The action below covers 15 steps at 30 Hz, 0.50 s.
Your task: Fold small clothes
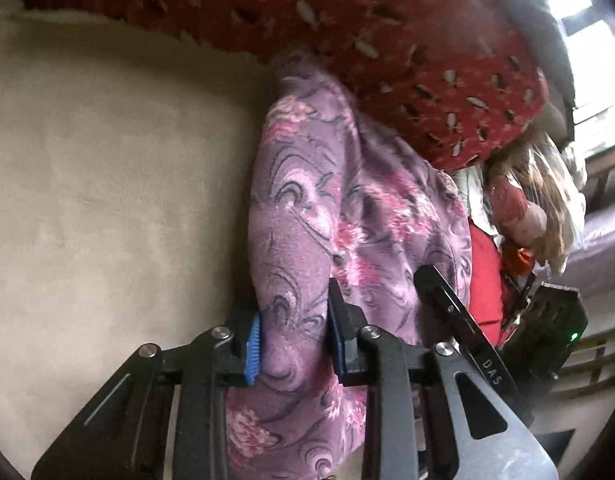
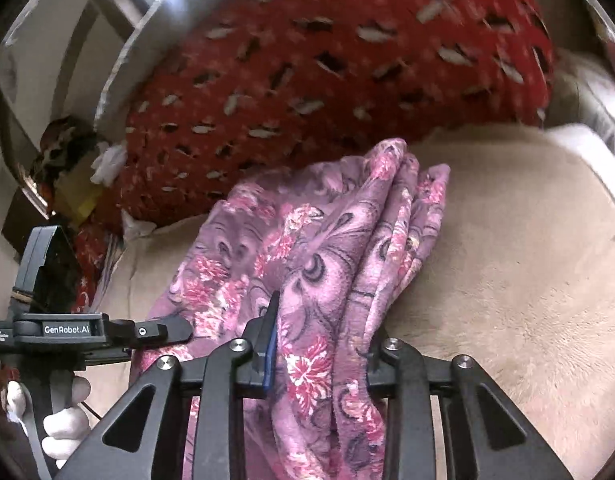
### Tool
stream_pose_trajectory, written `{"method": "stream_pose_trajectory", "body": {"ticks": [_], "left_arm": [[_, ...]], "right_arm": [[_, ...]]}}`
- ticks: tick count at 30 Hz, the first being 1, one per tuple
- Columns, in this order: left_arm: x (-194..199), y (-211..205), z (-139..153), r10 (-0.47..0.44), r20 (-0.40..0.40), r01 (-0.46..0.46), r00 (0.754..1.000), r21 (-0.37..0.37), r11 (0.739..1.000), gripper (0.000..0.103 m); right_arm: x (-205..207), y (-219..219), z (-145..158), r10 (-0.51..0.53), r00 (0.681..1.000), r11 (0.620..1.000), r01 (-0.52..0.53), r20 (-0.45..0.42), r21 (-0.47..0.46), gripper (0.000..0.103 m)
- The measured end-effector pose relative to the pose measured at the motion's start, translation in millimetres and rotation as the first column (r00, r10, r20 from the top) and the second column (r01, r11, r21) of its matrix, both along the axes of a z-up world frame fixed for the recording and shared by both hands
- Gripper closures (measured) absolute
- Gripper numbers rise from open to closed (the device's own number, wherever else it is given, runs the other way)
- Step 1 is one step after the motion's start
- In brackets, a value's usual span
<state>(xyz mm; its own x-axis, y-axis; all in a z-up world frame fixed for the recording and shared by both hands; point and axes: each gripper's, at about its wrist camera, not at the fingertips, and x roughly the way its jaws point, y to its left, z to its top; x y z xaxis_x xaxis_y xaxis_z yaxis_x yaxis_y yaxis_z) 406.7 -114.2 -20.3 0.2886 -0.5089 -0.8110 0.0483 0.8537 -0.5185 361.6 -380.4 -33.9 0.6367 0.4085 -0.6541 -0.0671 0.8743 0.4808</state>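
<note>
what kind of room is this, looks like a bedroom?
Probably a bedroom or living room at home: a beige plush blanket covers a soft surface, a red patterned cushion lies behind it, and a window lets in daylight.

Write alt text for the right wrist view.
The right gripper pinches a bunched purple fleece cloth with pink flowers, lifted over a beige plush surface. A red patterned blanket lies behind; the left gripper is beside it.
</note>
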Motion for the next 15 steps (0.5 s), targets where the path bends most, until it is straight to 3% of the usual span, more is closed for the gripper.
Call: {"method": "stream_pose_trajectory", "body": {"ticks": [3,9,12,15], "left_arm": [[-19.5,22.5,18.5,0.005,0.052,-0.006,0.999,0.025,1.0,0.079],[-62.1,75.0,34.2,0.065,0.08,-0.068,0.995,0.031,0.997,0.078],[-84.7,97.2,25.3,0.102,0.066,-0.104,0.993,0.021,0.994,0.078],[-99.5,116.4,-3.7,0.142,-0.013,-0.141,0.99,0.021,0.99,0.077]], "right_arm": [[-9.6,19.2,14.5,0.041,0.999,0.999,-0.041,0.017,0.005,0.074],[-36.0,67.3,24.1,0.117,0.993,0.989,-0.119,0.026,0.085,0.074],[-50.9,88.2,20.0,0.151,0.988,0.98,-0.153,0.026,0.127,0.074],[-64.8,105.7,1.9,0.176,0.984,0.975,-0.173,-0.011,0.137,0.073]]}}
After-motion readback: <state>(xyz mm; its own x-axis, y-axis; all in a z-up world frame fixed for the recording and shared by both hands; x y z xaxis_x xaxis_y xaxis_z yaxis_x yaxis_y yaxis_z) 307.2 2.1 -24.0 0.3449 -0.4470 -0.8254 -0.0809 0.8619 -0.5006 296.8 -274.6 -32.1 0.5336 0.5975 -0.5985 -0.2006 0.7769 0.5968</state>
